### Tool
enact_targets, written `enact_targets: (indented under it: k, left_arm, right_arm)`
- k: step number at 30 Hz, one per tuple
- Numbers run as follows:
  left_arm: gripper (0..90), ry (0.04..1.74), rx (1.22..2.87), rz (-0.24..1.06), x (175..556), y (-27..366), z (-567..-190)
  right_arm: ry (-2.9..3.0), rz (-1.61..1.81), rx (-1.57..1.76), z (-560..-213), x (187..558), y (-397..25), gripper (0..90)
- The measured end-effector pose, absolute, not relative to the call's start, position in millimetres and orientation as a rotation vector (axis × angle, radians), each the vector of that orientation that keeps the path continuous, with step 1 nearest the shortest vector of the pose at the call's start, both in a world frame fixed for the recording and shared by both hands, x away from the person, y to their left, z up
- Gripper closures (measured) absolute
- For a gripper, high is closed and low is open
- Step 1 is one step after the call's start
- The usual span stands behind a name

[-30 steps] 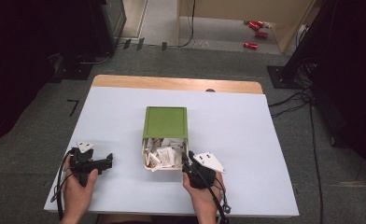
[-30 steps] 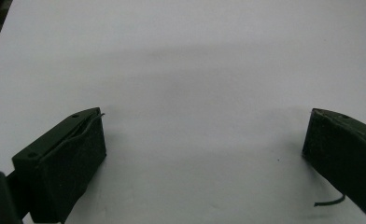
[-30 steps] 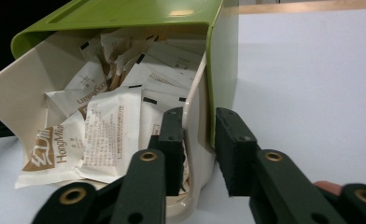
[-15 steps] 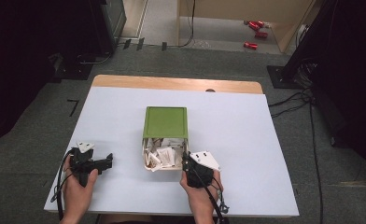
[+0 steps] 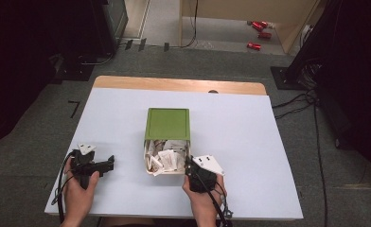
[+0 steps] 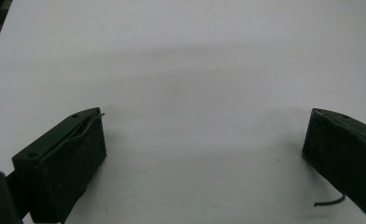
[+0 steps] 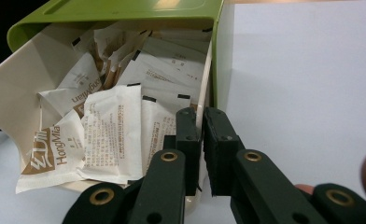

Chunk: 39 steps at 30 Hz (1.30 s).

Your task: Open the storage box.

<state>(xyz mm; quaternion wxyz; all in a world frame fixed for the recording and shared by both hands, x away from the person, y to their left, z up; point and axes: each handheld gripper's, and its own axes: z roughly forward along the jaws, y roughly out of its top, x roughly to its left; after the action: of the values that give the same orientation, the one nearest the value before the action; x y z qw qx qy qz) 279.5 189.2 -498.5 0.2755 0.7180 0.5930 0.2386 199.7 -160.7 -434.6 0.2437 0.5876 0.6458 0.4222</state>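
Green box (image 5: 168,137) sitting mid-table, long axis running away from us, open end with paper packets (image 7: 111,135) facing us. We are gripping its right wall with right gripper (image 7: 201,116), jaws pinched narrow on wall edge. Left gripper (image 5: 109,164) (jaws spread wide, holding nothing) lying well apart to box's left, so right hand is nearer.

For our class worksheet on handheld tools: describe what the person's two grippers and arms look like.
Both are black handheld tools. The left gripper has flat block-shaped jaws, a small pale three-cornered plate on top and a dark trailing cable. The right gripper has black jaws on arms with brass-coloured rivets; in the high view it carries a larger white three-cornered plate and a cable. The forearms are bare, no sleeves visible.
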Motion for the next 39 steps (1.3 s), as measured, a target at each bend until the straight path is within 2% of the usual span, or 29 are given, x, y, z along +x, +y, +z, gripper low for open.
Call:
enact_targets:
  k: [39]
  left_arm:
    - [0.0, 1.594, 1.93, 0.641, 279.5, 189.2, -498.5]
  right_arm:
    - [1.751, 1.155, 1.637, -432.9, 172.6, -162.3, 87.9]
